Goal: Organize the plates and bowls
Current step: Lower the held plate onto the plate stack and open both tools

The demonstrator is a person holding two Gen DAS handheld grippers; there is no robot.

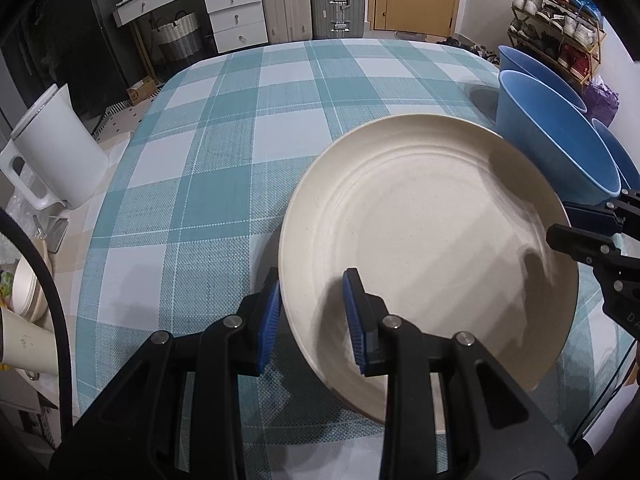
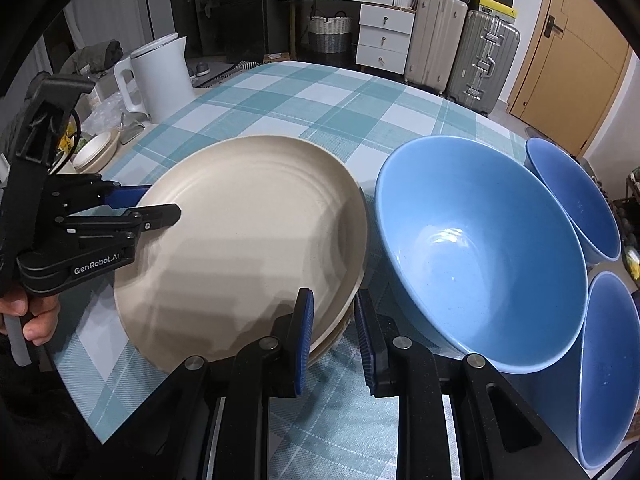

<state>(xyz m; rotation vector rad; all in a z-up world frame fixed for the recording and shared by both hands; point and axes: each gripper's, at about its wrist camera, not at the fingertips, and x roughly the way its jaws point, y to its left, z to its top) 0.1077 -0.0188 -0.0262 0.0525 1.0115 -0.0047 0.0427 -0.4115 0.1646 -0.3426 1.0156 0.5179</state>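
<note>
Room: a lived-in room with white drawers [image 2: 384, 36], hard-shell suitcases [image 2: 480, 60] and a wooden door [image 2: 568, 64] behind the table; a shoe rack [image 1: 556, 24] stands at the far right in the left wrist view.
Surface: a table under a teal-and-white checked cloth [image 1: 240, 152], mostly bare in the middle, which leaves room to sort crockery.
Plate: a cream plate [image 1: 420, 240] is held tilted above the cloth, near edge low; a second cream rim shows just beneath it at the right gripper, so it is probably the top of a small stack, though that is not fully clear.
Left gripper: the left gripper [image 1: 316, 320] pinches the plate's left rim, one blue pad outside and one on the inner face.
Right gripper: the right gripper [image 2: 332, 340] straddles the opposite rim with its pads drawn narrow; a firm pinch seems likely, but contact on the outer pad is hard to confirm.
Why two grips: opposite holds probably keep a wide, shallow plate from tipping.
Bowls: three blue bowls [image 2: 480, 248] sit clustered just right of the plate, like with like.
Aside: a white kettle [image 2: 160, 76] and another cream dish [image 2: 98, 150] stand off the cloth at the left edge.
</note>
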